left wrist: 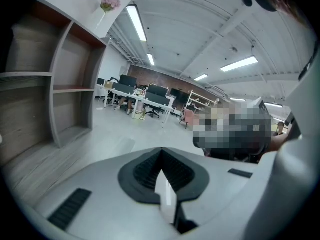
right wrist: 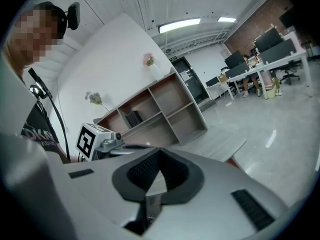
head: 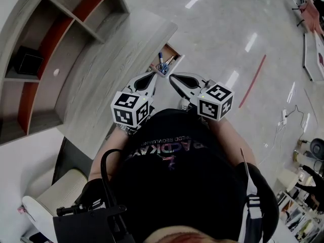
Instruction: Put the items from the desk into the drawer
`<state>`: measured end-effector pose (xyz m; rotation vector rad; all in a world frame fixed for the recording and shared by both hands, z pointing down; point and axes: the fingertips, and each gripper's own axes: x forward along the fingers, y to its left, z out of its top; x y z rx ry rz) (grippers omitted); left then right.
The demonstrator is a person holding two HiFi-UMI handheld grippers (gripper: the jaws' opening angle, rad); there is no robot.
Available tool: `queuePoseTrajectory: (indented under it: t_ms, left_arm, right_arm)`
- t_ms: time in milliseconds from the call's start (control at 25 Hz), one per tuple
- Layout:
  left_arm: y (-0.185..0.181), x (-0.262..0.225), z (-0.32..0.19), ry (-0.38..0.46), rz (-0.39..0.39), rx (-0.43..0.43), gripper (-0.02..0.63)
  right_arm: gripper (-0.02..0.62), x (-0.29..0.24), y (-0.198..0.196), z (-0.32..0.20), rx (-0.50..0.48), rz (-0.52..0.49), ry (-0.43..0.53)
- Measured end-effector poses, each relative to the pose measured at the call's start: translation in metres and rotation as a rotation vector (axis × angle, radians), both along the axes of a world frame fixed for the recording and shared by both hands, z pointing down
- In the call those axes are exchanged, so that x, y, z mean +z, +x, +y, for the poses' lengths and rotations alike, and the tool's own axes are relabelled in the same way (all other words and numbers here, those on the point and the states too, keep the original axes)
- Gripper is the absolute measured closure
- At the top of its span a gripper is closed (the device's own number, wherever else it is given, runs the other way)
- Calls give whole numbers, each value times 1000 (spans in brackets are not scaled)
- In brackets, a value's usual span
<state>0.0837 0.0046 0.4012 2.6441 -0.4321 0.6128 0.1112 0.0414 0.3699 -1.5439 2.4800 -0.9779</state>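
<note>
In the head view the grey wooden desk (head: 116,59) runs up the left side with nothing lying on its top. An open drawer (head: 171,50) shows at its far corner. Pens stand in a small blue holder (head: 162,68) just beyond both gripper tips. My left gripper (head: 154,76) and right gripper (head: 172,78) are held side by side in front of my chest, pointing at the drawer. Both are shut and hold nothing. The left gripper view shows its jaws (left wrist: 161,152) closed, and the right gripper view shows its jaws (right wrist: 159,152) closed too.
A shelf unit (head: 61,19) stands on the desk's far side, with a black box (head: 28,62) in one bay. A white chair (head: 63,186) is at lower left. Shiny floor (head: 228,29) spreads to the right. The right gripper view shows the shelf (right wrist: 165,109) and desk end (right wrist: 222,141).
</note>
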Motion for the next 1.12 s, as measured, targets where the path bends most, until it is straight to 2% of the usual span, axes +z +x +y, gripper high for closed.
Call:
queuePoseTrajectory:
  t_ms: [560, 1120]
  left_arm:
    - [-8, 1, 8, 5, 7, 11, 595]
    - [-4, 0, 10, 4, 6, 25, 595]
  right_arm:
    - [578, 6, -16, 7, -22, 7, -18]
    - [578, 7, -12, 9, -7, 1, -30]
